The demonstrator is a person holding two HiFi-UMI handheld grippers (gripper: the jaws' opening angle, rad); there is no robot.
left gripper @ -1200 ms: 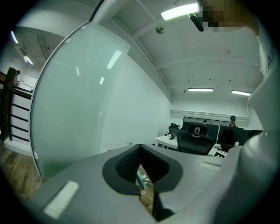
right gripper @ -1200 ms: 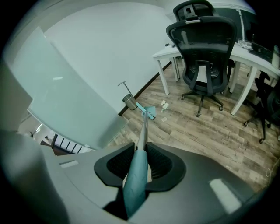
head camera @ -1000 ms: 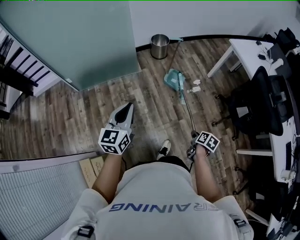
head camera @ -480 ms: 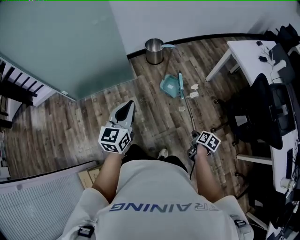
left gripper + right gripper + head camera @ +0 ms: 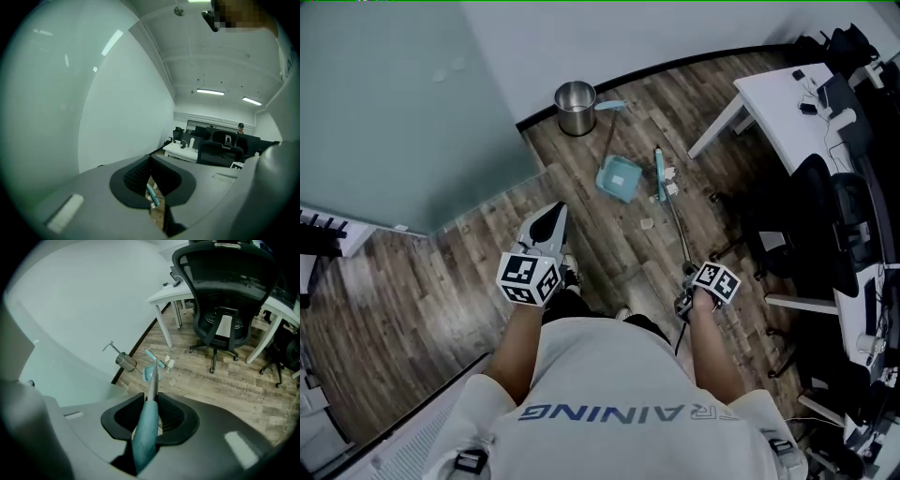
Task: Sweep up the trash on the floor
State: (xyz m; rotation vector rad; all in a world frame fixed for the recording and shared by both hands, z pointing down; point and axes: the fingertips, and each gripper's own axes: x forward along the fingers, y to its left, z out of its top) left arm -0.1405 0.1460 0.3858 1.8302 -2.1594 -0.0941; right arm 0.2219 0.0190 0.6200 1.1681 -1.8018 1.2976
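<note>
My right gripper [image 5: 683,299] is shut on the teal grip of a broom [image 5: 146,434]. Its metal shaft [image 5: 677,223] runs forward and down to the teal broom head [image 5: 659,172] on the wood floor. A teal dustpan [image 5: 617,178] lies just left of the broom head. Pale scraps of trash [image 5: 670,188] lie by the head, with one more scrap [image 5: 647,224] nearer to me. In the right gripper view the dustpan [image 5: 149,374] and trash [image 5: 168,363] show beyond the jaws. My left gripper [image 5: 549,221] is shut, holds nothing and hangs over the floor to the left.
A steel bin [image 5: 575,96] stands against the wall beyond the dustpan. A white desk [image 5: 773,89] and a black office chair [image 5: 811,216] fill the right side. A frosted glass partition [image 5: 403,122] runs along the left. My feet are below, between the grippers.
The person has walked and turned, so bin, dustpan and glass wall have slid leftward in view. The broom head has moved off the dustpan's edge to its right, beside the scraps.
</note>
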